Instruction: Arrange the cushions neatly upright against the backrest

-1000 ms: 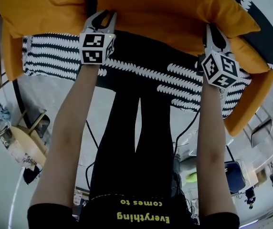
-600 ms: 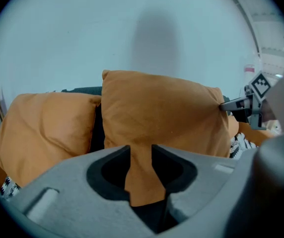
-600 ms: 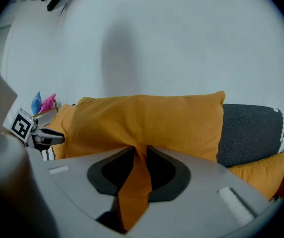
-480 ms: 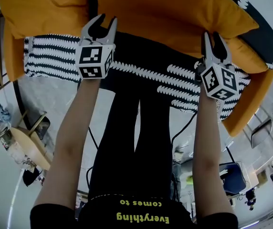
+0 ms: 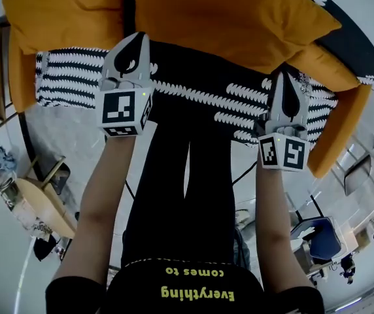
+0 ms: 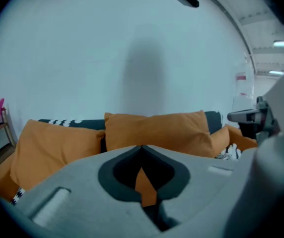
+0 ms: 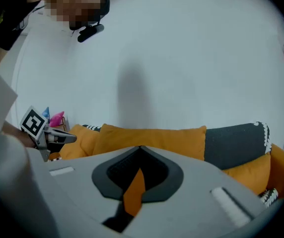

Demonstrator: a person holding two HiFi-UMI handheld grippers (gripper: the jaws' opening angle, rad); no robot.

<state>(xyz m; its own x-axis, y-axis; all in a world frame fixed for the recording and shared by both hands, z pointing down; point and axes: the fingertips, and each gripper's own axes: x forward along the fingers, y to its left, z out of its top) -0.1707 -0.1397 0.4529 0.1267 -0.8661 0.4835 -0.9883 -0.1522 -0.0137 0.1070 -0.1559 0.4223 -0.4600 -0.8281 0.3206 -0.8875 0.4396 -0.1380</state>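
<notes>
Left orange fabric cushion (image 6: 52, 145) stands upright against the dark grey sofa backrest (image 7: 234, 145). Left gripper (image 5: 135, 44) is held clear in front of the backrest, jaws just closed tip to tip and empty, so probably done there. Wide orange cushion (image 5: 233, 18) is upright mid-backrest. Right gripper (image 5: 288, 84) is the same: just closed, nothing pinched. Smaller orange cushion (image 7: 251, 175) sits low at the backrest's right end and likely still needs propping.

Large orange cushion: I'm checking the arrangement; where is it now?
In the left gripper view the large orange cushion stands against the dark backrest, between a second orange cushion on its left and a small orange cushion on its right.
</notes>
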